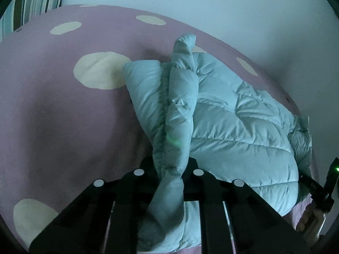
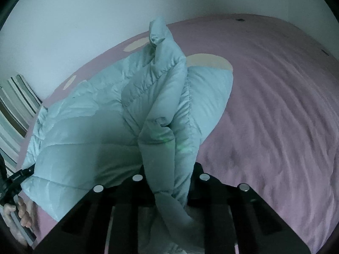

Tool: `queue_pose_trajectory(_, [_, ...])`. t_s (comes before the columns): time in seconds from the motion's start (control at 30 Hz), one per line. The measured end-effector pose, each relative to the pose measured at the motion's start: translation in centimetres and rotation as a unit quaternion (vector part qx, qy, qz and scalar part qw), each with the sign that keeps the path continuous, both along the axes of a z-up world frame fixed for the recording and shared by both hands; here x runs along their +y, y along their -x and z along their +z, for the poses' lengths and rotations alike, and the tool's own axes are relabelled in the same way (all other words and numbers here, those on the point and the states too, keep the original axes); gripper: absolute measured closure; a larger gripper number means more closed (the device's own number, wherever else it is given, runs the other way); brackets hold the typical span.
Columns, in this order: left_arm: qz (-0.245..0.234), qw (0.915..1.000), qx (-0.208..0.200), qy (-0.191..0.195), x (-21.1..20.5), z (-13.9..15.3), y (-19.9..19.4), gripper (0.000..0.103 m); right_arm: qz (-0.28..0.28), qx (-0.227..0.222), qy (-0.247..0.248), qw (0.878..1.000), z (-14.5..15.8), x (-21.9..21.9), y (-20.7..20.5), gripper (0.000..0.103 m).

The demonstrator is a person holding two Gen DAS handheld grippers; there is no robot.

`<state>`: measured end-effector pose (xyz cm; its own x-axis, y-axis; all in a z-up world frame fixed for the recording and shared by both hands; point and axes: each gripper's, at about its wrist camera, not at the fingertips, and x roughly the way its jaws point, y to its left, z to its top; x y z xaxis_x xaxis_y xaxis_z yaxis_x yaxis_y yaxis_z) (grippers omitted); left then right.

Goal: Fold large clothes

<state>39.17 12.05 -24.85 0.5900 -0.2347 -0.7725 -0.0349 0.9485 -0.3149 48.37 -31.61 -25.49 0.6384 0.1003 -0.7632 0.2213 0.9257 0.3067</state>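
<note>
Both grippers pinch the near edge of a puffy jacket on the bed, ready to carry a fold.

In the left wrist view, the left gripper (image 1: 170, 170) is clamped on a bunched ridge of the pale blue quilted jacket (image 1: 233, 122), which rests on the purple spotted bedcover (image 1: 53, 110) near the wall; gathering the thick padding into a narrow ridge lets the closed jaws hold it. The right gripper (image 1: 317, 190) shows at the far right edge, against the jacket's other corner. In the right wrist view, that right gripper (image 2: 171, 188) is likewise closed on a pinched fold of the jacket (image 2: 84, 131), with the left gripper (image 2: 19, 177) at the left edge, probably on the hem, though it is dim there. Holding two spaced points keeps the edge straight for folding over.
</note>
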Motion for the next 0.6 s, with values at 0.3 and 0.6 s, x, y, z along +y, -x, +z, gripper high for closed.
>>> queue_pose_trajectory(0.3, [0.016, 0.9996, 0.009, 0.019, 2.7, 1.0, 4.0, 0.093, 0.018, -0.001, -0.026, 0.999, 0.7, 1.6, 4.6, 0.087])
queue_pose_trajectory(0.6, [0.024, 0.9992, 0.02, 0.027, 3.2, 1.5, 4.8, 0.092, 0.035, 0.006, -0.053, 0.998, 0.6, 4.4, 9.3, 0.087])
